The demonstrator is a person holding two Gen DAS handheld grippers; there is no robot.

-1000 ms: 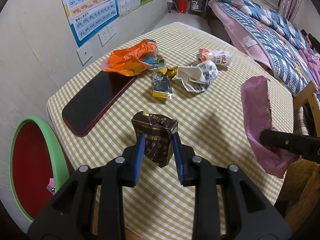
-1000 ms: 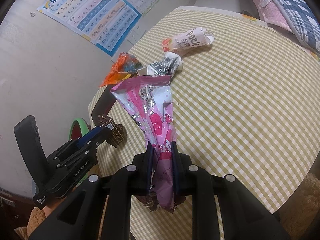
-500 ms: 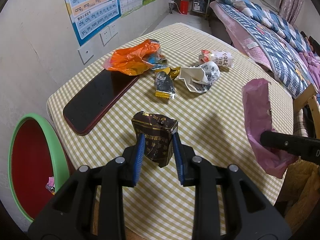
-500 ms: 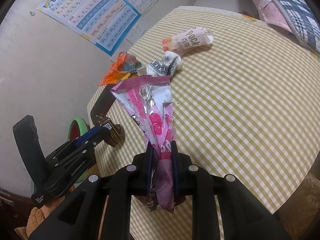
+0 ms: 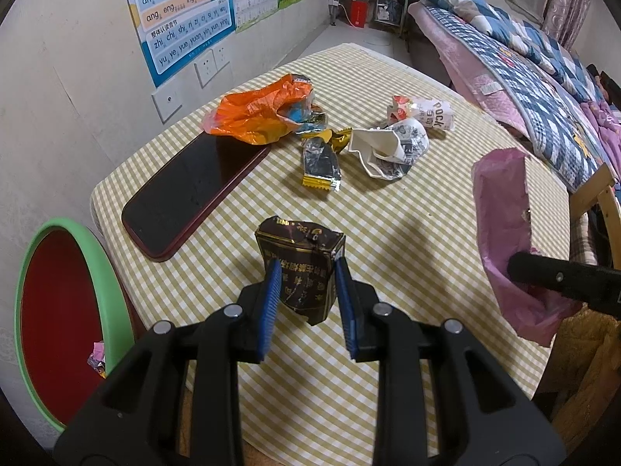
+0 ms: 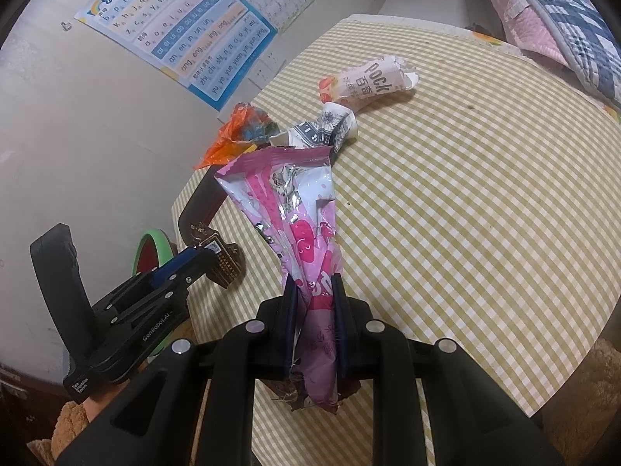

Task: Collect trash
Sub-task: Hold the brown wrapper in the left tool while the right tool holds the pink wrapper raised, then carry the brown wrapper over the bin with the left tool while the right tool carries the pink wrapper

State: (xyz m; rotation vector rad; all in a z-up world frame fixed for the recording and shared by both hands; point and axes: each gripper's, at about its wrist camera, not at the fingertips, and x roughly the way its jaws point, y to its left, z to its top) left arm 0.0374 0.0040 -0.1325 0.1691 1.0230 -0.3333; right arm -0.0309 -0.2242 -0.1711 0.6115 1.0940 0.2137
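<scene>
My left gripper (image 5: pixel 304 272) is shut on a dark brown crumpled packet (image 5: pixel 300 256) and holds it over the near part of the checked table (image 5: pixel 427 233). My right gripper (image 6: pixel 312 287) is shut on a pink snack wrapper (image 6: pixel 299 209), held upright above the table; the wrapper also shows at the right of the left wrist view (image 5: pixel 504 225). More trash lies further back: an orange bag (image 5: pixel 256 112), a silver and yellow wrapper (image 5: pixel 320 163), a crushed white paper cup (image 5: pixel 392 147) and a Pocky box (image 5: pixel 427 110).
A dark phone (image 5: pixel 194 190) lies on the table's left side. A green-rimmed red bin (image 5: pixel 58 318) stands on the floor left of the table, with a scrap inside. A wall with posters is at the left, a bed at the right.
The left gripper has drawn back and risen slightly with the brown packet, so the bin and table look a little further off. The right gripper holds the pink wrapper still.
</scene>
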